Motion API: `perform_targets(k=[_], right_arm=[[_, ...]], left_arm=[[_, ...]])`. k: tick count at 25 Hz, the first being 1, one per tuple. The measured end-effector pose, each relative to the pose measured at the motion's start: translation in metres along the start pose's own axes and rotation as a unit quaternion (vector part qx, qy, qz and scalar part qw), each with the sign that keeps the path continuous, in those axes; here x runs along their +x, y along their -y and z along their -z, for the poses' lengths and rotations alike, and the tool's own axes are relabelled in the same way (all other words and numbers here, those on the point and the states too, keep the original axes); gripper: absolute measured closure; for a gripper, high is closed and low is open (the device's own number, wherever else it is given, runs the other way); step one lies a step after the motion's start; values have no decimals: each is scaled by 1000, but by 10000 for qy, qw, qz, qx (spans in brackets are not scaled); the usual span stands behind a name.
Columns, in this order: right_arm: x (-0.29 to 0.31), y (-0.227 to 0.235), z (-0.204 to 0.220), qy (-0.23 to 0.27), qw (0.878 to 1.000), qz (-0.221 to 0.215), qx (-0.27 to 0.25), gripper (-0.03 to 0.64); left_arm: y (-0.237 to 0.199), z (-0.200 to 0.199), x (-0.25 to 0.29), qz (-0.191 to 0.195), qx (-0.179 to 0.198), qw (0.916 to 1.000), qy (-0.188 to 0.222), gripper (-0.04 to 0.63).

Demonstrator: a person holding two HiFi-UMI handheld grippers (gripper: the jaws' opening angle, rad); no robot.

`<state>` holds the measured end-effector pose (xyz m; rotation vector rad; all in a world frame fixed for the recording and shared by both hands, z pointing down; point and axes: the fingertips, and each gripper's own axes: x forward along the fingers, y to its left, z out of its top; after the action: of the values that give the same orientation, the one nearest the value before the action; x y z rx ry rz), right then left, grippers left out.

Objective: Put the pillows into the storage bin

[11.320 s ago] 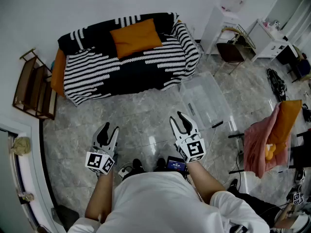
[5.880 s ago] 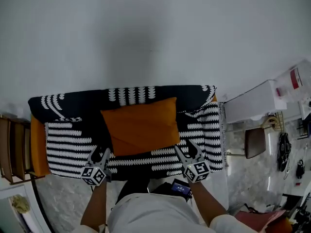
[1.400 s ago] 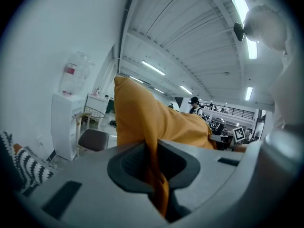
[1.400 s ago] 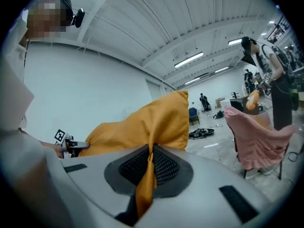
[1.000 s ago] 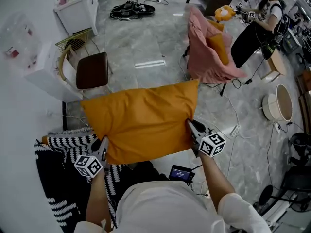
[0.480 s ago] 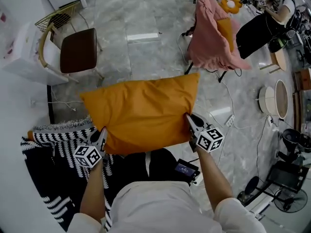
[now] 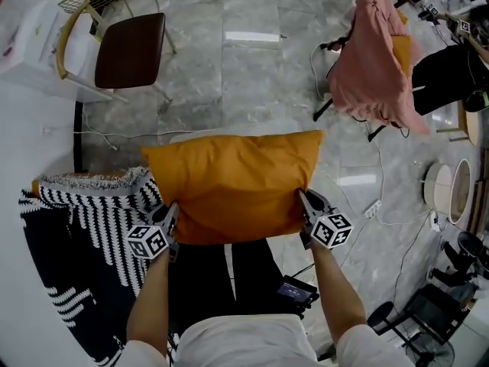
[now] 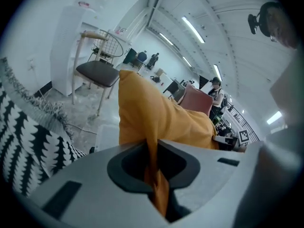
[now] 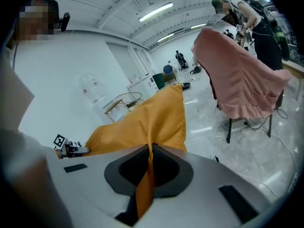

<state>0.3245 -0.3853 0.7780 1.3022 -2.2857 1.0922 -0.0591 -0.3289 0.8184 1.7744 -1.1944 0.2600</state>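
My left gripper (image 7: 170, 214) and right gripper (image 7: 304, 202) each pinch a thin fold at the near corners of the pillow (image 7: 233, 182), held above the floor ahead of me — a jerk could pull that cloth free.

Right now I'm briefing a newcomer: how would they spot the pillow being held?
Start at the black-and-white striped sofa cover; just right of it hangs the orange pillow. Unlike the orange fabric by the pink cloth, it is pinched at both near corners by the left gripper and right gripper.
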Motion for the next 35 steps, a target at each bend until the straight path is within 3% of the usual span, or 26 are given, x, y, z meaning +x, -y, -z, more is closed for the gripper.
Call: perform_targets(k=[15,22,24,26,28,30,35], right_arm=[[109,118,99,-886,9958,-110,192,580],[142,145,112,-1077,9939,-92,210,580],[148,153,121,-1192,9924,63,305,580],[151,164,128,-1312,9899,395,375,552],[152,164,130,-1339,9889,535,369,534],[151,145,128,-1325,9905,293,238,474],[132,57,112,-1309,9848,-921,-672,472]], left_arm=[[-76,112,122,-666,-700,9924,-755,547],[-94,118,153,-807,-690,9908,-843,541],[-105,121,156,-1012,-673,9886,-892,503],[-113,121,158,-1268,-806,9850,-853,362],[-108,116,159,-1332,-990,9844,-583,338],[-87,110,158,-1122,-895,9891,-339,342],[-20,99,132,-423,-568,9975,55,353]])
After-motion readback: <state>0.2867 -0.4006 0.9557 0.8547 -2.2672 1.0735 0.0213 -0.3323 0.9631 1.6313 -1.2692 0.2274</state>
